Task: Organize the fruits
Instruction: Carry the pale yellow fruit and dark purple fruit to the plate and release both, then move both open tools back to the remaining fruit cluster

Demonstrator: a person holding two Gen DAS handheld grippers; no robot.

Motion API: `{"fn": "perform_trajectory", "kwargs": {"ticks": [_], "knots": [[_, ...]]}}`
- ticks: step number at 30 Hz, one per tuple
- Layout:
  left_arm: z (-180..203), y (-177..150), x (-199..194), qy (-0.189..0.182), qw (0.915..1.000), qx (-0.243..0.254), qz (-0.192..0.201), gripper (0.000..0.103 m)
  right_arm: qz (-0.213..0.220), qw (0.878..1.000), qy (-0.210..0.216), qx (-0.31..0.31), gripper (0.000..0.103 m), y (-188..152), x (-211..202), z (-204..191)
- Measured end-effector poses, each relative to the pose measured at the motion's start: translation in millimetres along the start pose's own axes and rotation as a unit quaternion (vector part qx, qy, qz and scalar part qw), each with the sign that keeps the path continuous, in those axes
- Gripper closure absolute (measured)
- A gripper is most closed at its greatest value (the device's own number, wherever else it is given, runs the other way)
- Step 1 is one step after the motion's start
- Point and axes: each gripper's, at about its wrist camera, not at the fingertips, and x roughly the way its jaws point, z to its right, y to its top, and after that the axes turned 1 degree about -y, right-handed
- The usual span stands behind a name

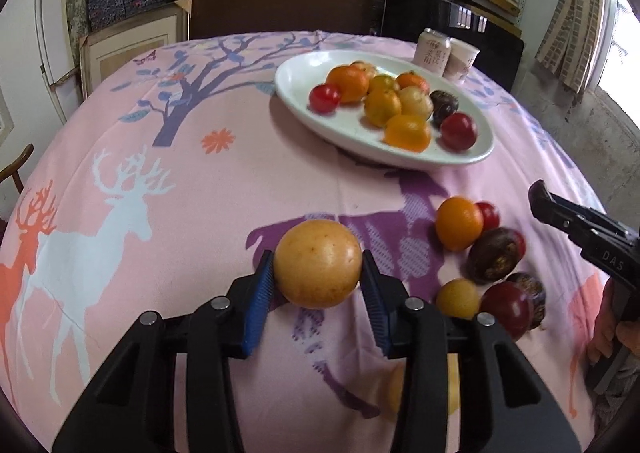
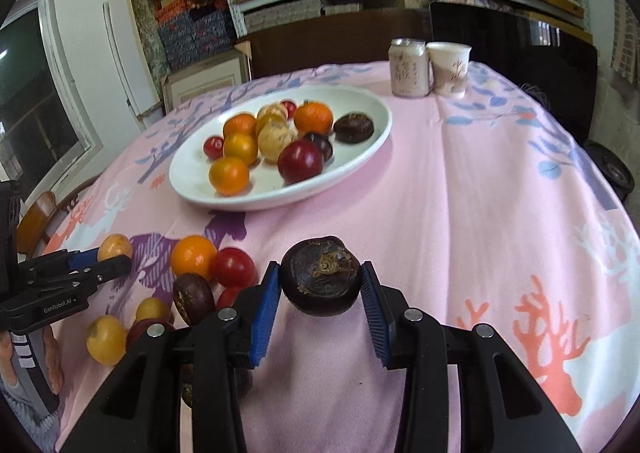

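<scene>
Pink cloth (image 1: 224, 221) printed with deer and trees covers your table, and the fisheye rims cut it off at every edge. Your left gripper's (image 1: 318, 273) black arms hide part of a yellowish fruit (image 1: 394, 389) low in the left wrist view; you cannot tell what it is. From the right wrist view, the right gripper's (image 2: 320, 285) frame covers the near end of the loose pile (image 2: 192, 285), so some fruits there show only as slivers. Your fingers (image 1: 604, 337) on the right handle sit at the frame edge, barely readable.

Your left tongs are clamped on a tan round fruit (image 1: 318, 263), both blue pads touching its sides, held just over the cloth. Your right tongs grip a dark purple fruit (image 2: 320, 277) the same way, its stem end facing the camera. Beyond both, the white oval plate (image 2: 360, 101) holds oranges, red and dark fruits. A can (image 2: 408, 67) and paper cup (image 2: 448, 69) stand behind it.
</scene>
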Motion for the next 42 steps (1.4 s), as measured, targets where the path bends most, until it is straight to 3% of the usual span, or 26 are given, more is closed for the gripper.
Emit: {"fn": "perform_trajectory", "kwargs": {"ticks": [7,15,18,19,20,21,25,27,31,35,39,42], "knots": [[20,60,-1,-0.015,0.9993,0.007,0.034,0.061,0.025,0.999,0.008,0.021,0.062,40,-9,8],[21,113,54,-0.032,0.9991,-0.02,0.021,0.061,0.031,0.999,0.0,0.036,0.062,103,43,6],[15,117,74,-0.031,0.9992,-0.022,0.012,0.056,0.018,0.999,0.005,0.05,0.061,105,72,11],[14,116,77,-0.033,0.9991,-0.022,0.01,0.043,0.016,0.998,0.011,0.058,0.059,103,77,15],[12,116,79,-0.046,0.9987,-0.018,0.014,0.04,0.015,0.998,0.016,0.065,0.045,100,79,18],[12,115,80,-0.054,0.9983,-0.015,0.018,0.031,0.018,0.997,0.016,0.075,0.04,98,80,23],[20,112,75,-0.057,0.9978,-0.002,0.035,0.005,0.037,0.995,0.006,0.096,0.036,92,70,37],[26,108,72,-0.027,0.9985,0.011,0.046,0.004,0.04,0.993,0.01,0.115,0.027,87,68,43],[30,101,65,0.007,0.998,0.027,0.056,0.004,0.026,0.991,0.017,0.131,0.027,78,73,47],[33,95,52,0.018,0.9964,0.037,0.074,0.004,0.027,0.993,0.007,0.115,0.027,71,67,40],[33,87,40,0.014,0.9959,0.037,0.082,0.004,0.034,0.995,0.001,0.097,0.016,58,49,32],[35,79,31,0.023,0.9955,0.037,0.083,0.004,0.038,0.995,0.001,0.095,0.016,47,35,29]]}}
